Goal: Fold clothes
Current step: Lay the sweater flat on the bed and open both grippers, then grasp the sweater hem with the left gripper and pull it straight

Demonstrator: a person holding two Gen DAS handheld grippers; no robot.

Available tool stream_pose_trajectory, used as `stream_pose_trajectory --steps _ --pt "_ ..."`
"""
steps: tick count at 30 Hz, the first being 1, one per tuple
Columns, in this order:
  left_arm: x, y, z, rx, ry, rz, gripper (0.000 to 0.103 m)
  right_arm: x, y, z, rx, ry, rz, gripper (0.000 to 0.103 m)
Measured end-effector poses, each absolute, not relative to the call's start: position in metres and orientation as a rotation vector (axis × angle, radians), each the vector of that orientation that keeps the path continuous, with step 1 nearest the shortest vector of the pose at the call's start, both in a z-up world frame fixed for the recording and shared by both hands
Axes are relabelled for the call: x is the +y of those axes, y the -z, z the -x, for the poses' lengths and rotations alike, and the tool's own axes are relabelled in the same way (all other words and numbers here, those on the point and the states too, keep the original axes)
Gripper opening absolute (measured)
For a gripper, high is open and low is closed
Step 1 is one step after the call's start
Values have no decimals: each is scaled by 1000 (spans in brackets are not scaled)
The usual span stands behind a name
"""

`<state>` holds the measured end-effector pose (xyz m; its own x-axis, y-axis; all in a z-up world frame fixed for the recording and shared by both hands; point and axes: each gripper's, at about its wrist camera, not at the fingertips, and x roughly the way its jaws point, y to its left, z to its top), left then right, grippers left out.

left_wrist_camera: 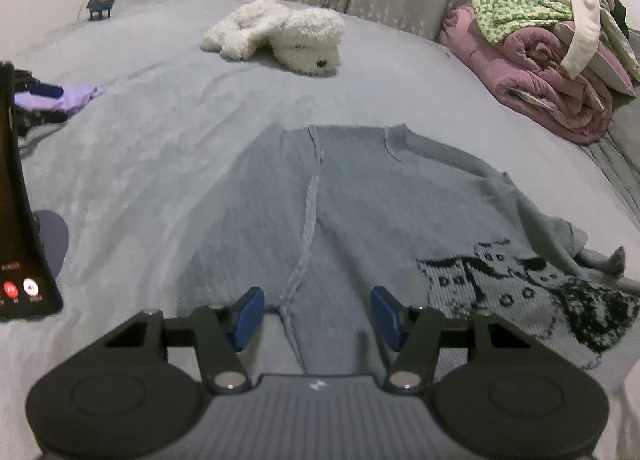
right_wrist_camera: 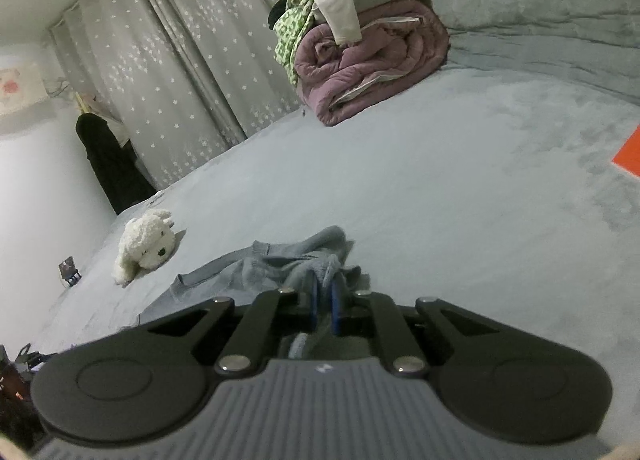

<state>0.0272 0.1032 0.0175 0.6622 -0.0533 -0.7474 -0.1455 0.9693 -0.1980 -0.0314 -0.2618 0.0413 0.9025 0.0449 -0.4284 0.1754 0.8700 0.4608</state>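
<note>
The bed (left_wrist_camera: 168,132) carries the grey sweater (left_wrist_camera: 360,196), spread flat near its front edge. The right gripper (right_wrist_camera: 323,302) is clamped on a bunched fold of the sweater; slippage is likely if the knit is pulled unevenly. The left gripper (left_wrist_camera: 317,310) is released above the hem, nothing grasped; the seam could be missed on closure, and the fold skewed.

Knitted grey sweater (left_wrist_camera: 360,212), ribbed and matt, on a smooth plush bedspread (left_wrist_camera: 160,148). Fluffy white pile toy dog (left_wrist_camera: 280,36). Quilted mauve duvet (left_wrist_camera: 552,80), far right. Left gripper (left_wrist_camera: 317,312): matt black plastic, metal pivots.
</note>
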Motion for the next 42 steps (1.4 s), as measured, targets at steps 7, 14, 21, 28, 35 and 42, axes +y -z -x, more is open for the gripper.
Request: stream_pose_trajectory --steps 7,14,21,28,35,42 --pt "100 -11 -8 923 14 217 56 -277 -37 41 467 84 -519 7" --pt "107 -5 10 986 84 253 48 -287 -33 54 511 82 -492 6" --pt "99 1 17 1019 121 283 27 -288 -18 54 605 88 -497 6" --pt "92 2 21 960 68 269 3 -287 -19 54 596 87 -495 6" --pt "101 -27 19 794 -40 212 3 -286 -29 52 545 84 -499 6" --pt "112 -56 -1 645 -128 175 3 -281 -39 46 499 85 -497 6"
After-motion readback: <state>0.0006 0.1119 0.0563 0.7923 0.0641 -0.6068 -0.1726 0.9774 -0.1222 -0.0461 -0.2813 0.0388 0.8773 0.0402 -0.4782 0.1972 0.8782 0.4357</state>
